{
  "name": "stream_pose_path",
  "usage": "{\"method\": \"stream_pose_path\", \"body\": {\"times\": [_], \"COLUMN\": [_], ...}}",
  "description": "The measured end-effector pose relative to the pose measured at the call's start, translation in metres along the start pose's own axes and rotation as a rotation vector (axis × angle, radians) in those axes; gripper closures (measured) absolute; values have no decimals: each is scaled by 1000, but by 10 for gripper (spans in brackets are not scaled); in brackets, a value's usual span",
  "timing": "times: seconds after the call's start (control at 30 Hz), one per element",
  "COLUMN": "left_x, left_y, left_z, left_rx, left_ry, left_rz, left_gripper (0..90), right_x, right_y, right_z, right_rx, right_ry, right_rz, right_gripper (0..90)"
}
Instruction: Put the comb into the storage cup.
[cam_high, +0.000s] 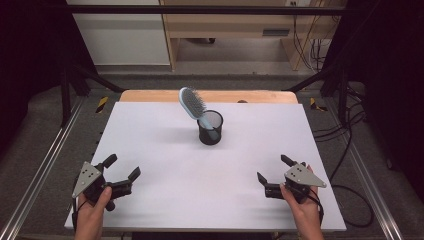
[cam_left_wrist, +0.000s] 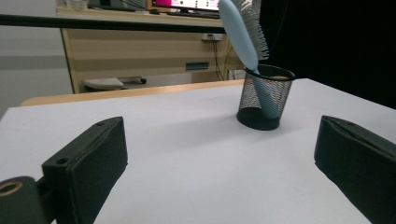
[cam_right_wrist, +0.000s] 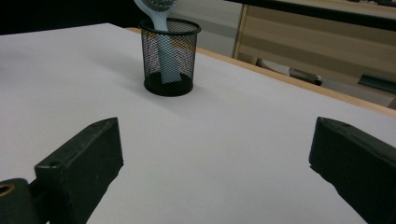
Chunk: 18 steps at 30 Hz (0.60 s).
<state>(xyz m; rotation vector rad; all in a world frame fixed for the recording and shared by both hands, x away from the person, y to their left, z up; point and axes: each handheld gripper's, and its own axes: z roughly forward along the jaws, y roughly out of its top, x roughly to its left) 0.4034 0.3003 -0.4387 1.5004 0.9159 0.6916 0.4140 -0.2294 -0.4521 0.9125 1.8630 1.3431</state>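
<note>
White table (cam_high: 165, 150); fingers (cam_left_wrist: 88, 158) apart, empty.

This looks like a lab set up for recording. A white desk (cam_high: 165, 150) stands inside a black metal frame (cam_high: 200, 9) with dark curtains at both sides of the frame. Rails (cam_high: 40, 170) run along the floor left and right, cables (cam_high: 350, 125) trail at the right, and plain wooden furniture (cam_high: 230, 25) lines the back wall.

Hairbrush (cam_high: 191, 102) leaning in mesh cup (cam_high: 210, 128), table (cam_high: 165, 165).
</note>
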Motion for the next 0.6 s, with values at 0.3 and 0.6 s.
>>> {"method": "stream_pose_path", "body": {"times": [0.3,0.6], "left_x": [-15,2], "left_y": [-3,-4], "left_z": [-3,-15], "left_rx": [22,-8], "left_ry": [-20,79], "left_rz": [26,47], "left_gripper": [26,27], "right_x": [-8,-14], "right_y": [-4,-10], "right_z": [-13,-12], "right_rx": [-27,-18], "right_ry": [30,29], "right_rz": [-19,16], "right_gripper": [26,25]}}
